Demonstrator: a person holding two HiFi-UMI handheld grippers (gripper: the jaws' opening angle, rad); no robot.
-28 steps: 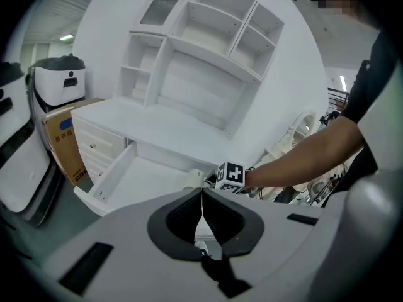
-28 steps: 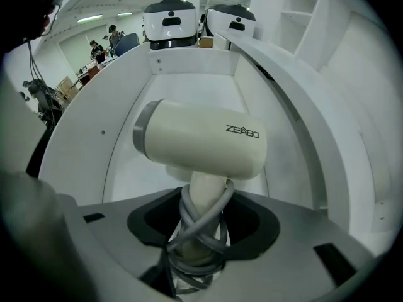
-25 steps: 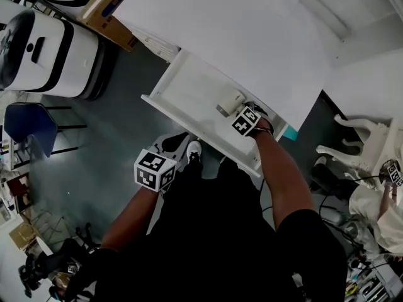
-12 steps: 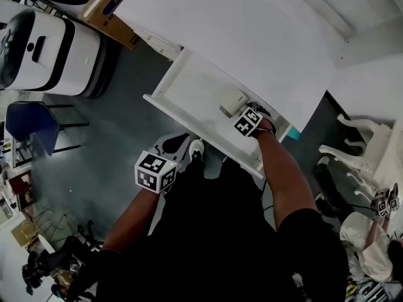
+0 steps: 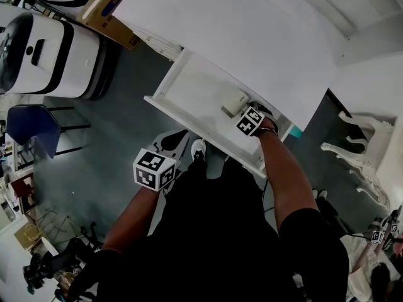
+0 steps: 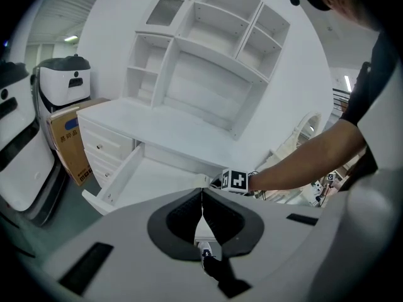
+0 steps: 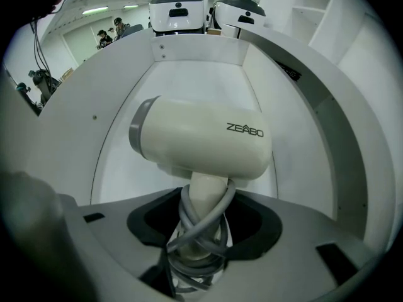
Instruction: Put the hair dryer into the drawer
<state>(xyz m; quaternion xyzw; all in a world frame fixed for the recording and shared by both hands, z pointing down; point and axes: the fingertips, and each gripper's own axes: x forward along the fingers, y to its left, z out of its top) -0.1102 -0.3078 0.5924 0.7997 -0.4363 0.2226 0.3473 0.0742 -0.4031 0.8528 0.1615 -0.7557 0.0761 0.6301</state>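
Now | right tongs (image 7: 196,231) grip hair dryer (image 7: 201,137), handle (image 7: 205,192) half-hidden | left tongs (image 6: 202,209) closed, empty

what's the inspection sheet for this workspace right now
surface: white drawer pulled open under the white desk
job's things: hair dryer inside the drawer's walls, not yet released
clutter: nothing seen in the drawer
grippers: right claw shut on the hair dryer's handle; left claw shut, empty, off the drawer
cables: grey cord wound round the handle
surroundings: cardboard box, blue chair, grey floor
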